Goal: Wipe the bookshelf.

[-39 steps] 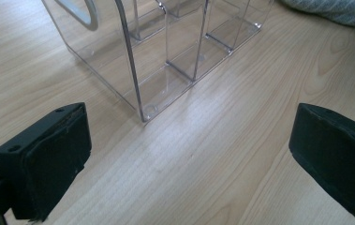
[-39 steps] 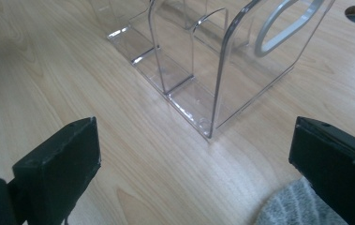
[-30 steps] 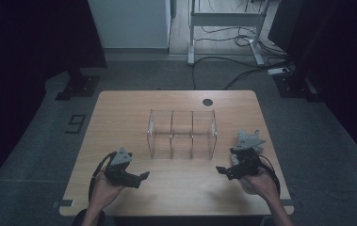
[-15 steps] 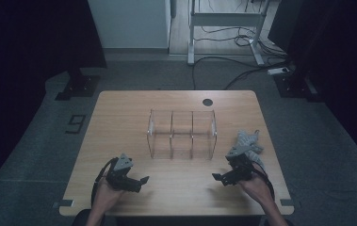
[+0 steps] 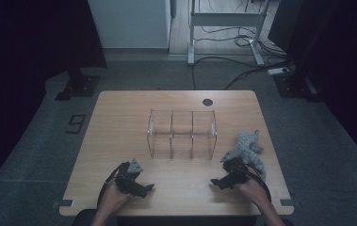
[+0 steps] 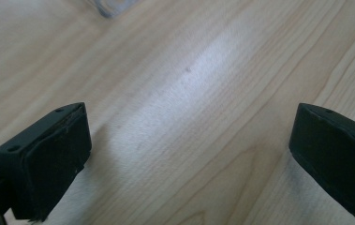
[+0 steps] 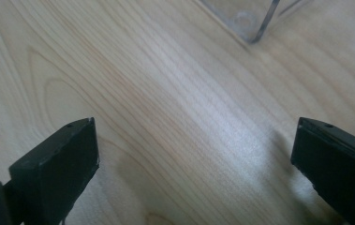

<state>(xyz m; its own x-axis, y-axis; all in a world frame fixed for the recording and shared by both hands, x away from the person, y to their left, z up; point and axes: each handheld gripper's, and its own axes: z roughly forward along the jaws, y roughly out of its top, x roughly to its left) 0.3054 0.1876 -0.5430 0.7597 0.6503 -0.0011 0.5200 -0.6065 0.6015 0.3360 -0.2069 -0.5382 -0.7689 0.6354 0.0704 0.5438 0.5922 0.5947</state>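
Jaws of both grippers stand wide apart over bare wooden table (image 5: pixel 119 122), holding nothing. Left gripper (image 5: pixel 149 188) and right gripper (image 5: pixel 214 181) sit near the front edge. Grey plush toy (image 5: pixel 247 147) (a lizard-like shape) lies just beside the right gripper, right of the clear 3-compartment organizer (image 5: pixel 182 134).

A grey plush toy (image 5: pixel 247 147) lies flat on the pale wood surface (image 5: pixel 119 122), stretched out lengthwise with limbs splayed, looking like a lizard or shark, though its exact kind is hard to tell. It sits near the right edge, just beside the right end of a clear three-compartment organizer (image 5: pixel 182 133), outside it. The organizer stands upright mid-surface, its thin dividers see-through, nothing visible in its compartments. The toy's near end sits right by the right gripper (image 5: pixel 219 181).
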